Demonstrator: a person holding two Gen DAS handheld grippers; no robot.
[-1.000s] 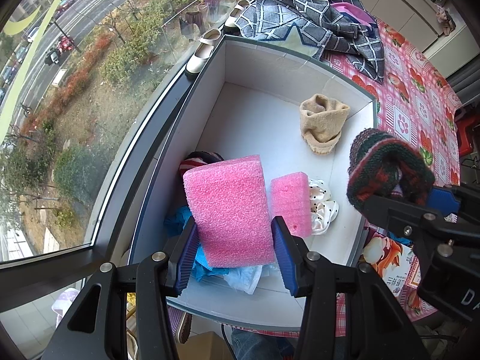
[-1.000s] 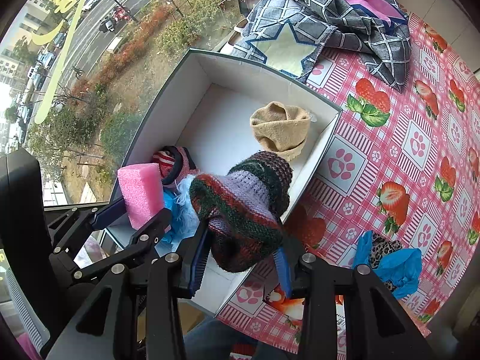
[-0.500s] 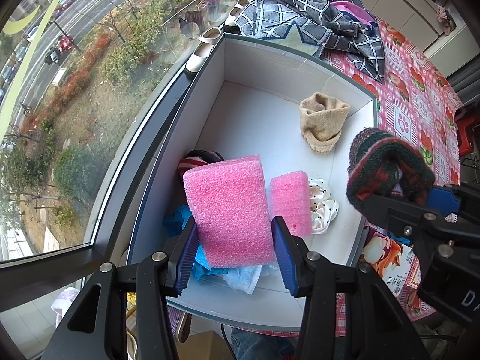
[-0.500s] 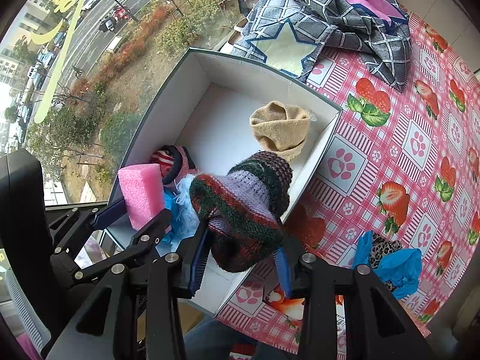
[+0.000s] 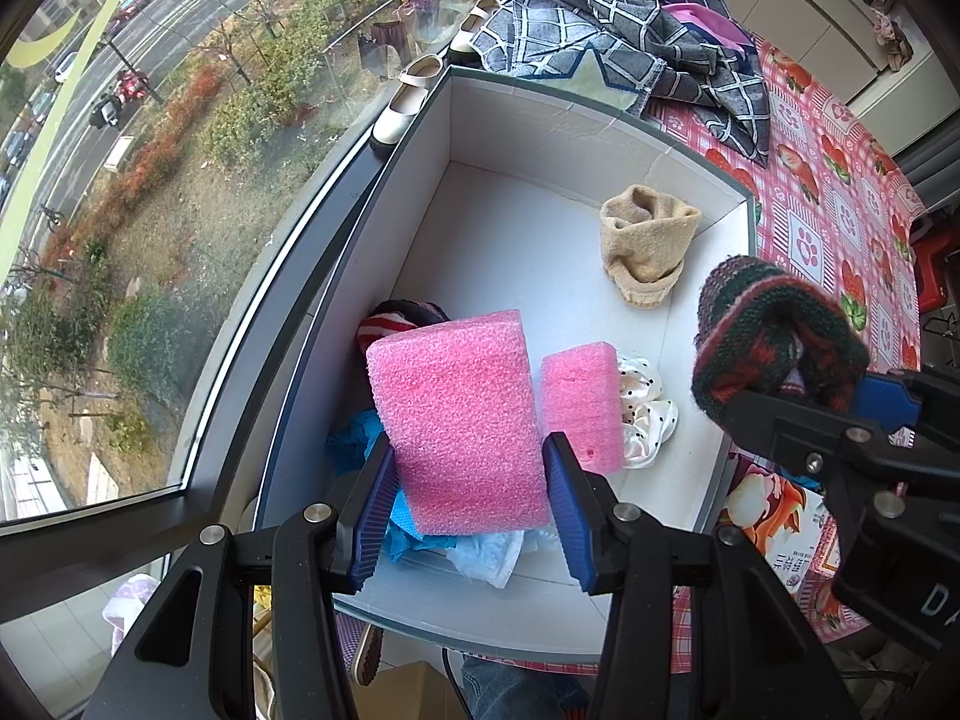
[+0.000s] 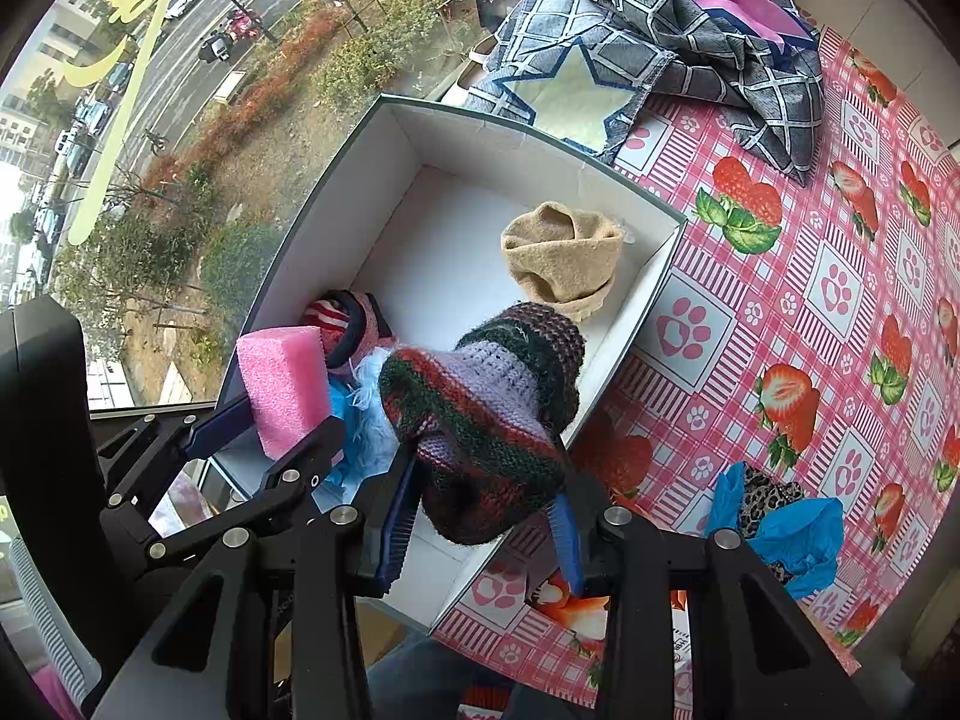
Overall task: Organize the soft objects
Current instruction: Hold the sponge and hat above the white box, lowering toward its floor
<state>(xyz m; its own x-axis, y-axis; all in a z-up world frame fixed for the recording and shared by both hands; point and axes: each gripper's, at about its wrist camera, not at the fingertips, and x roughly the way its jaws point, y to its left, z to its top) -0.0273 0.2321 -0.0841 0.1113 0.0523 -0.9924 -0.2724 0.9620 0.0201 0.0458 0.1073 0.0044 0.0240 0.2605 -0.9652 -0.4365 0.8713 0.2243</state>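
Note:
My left gripper [image 5: 468, 498] is shut on a pink foam block [image 5: 459, 420], held over the near end of the white box [image 5: 540, 138]. My right gripper [image 6: 483, 528] is shut on a striped knitted hat [image 6: 480, 408], held above the box's right wall [image 6: 636, 324]. In the box lie a second pink foam block [image 5: 582, 402], a tan knitted hat [image 5: 645, 252], a white dotted cloth [image 5: 648, 414], a red striped item [image 5: 390, 324] and blue cloth [image 5: 354, 438]. The left gripper with its block also shows in the right wrist view [image 6: 282, 390].
The box stands on a red strawberry tablecloth [image 6: 810, 276] beside a window. A grey checked blanket [image 6: 648, 42] lies beyond the box. A blue and leopard-print cloth [image 6: 780, 516] lies on the table at the right. A printed packet [image 5: 774, 516] lies near the box's near right corner.

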